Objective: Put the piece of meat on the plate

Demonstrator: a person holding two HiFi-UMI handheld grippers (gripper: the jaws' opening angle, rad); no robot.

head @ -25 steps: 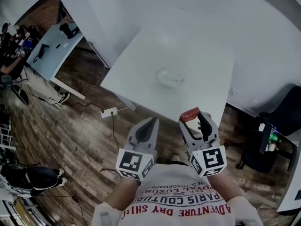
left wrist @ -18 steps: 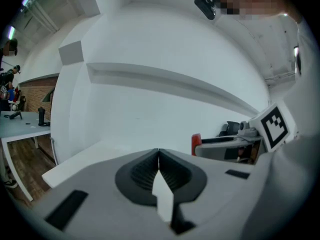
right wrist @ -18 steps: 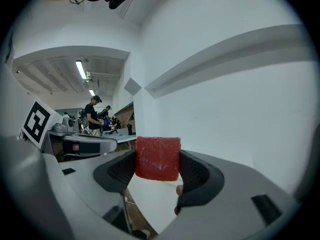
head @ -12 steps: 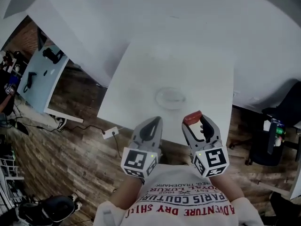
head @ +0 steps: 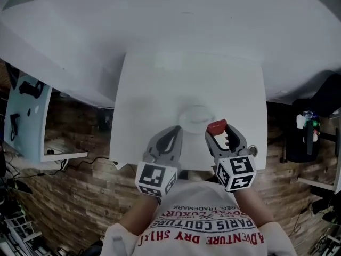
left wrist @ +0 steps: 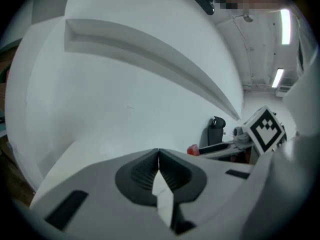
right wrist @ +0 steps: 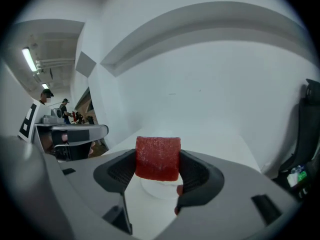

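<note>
Right gripper (head: pixel 218 133) is pinching the red meat (right wrist: pixel 158 158) between its jaws and holding it above the white table (head: pixel 154 89), just at the near right rim of the plate (head: pixel 193 116). Left gripper (left wrist: pixel 158 159) is hovering alongside, with its jaws pressed together on nothing.

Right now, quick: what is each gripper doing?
Left gripper: shut, holding nothing.
Right gripper: shut on the piece of meat.

Right gripper (right wrist: pixel 157 171) jaws clamp red meat (right wrist: pixel 157 158) (plate (right wrist: pixel 160 188) below).
</note>
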